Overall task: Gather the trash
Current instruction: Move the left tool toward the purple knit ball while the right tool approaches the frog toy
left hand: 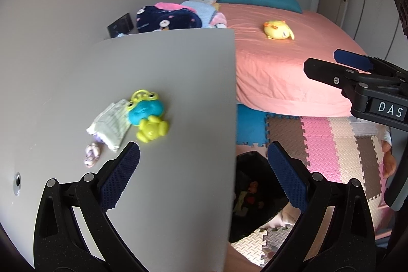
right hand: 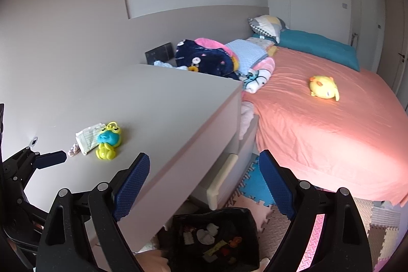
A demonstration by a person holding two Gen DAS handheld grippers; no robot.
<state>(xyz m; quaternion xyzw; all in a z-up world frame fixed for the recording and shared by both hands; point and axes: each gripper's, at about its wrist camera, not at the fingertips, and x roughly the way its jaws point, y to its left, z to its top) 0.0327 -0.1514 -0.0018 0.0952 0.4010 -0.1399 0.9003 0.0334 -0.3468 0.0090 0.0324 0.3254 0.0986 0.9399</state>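
Observation:
On the grey desk (left hand: 165, 68) lie a crumpled lined paper (left hand: 112, 124) (right hand: 86, 138) and a small purple-white wrapper (left hand: 91, 154) (right hand: 74, 149), both beside a blue-and-green frog toy (left hand: 148, 116) (right hand: 108, 140). A black trash bag (right hand: 216, 233) (left hand: 250, 185) stands open on the floor by the desk's corner, with several scraps inside. My left gripper (left hand: 204, 147) is open and empty over the desk's right edge, just short of the paper. My right gripper (right hand: 204, 156) is open and empty above the desk corner and the bag. Each gripper also shows from the side in the other's view.
A bed with a pink sheet (right hand: 318, 124) fills the right side, with a yellow plush (right hand: 323, 88) and a pile of blankets (right hand: 211, 57) on it. Foam puzzle mats (left hand: 326, 144) cover the floor. Drawers (right hand: 224, 177) sit under the desk. A person's hand (left hand: 389, 159) shows at the right.

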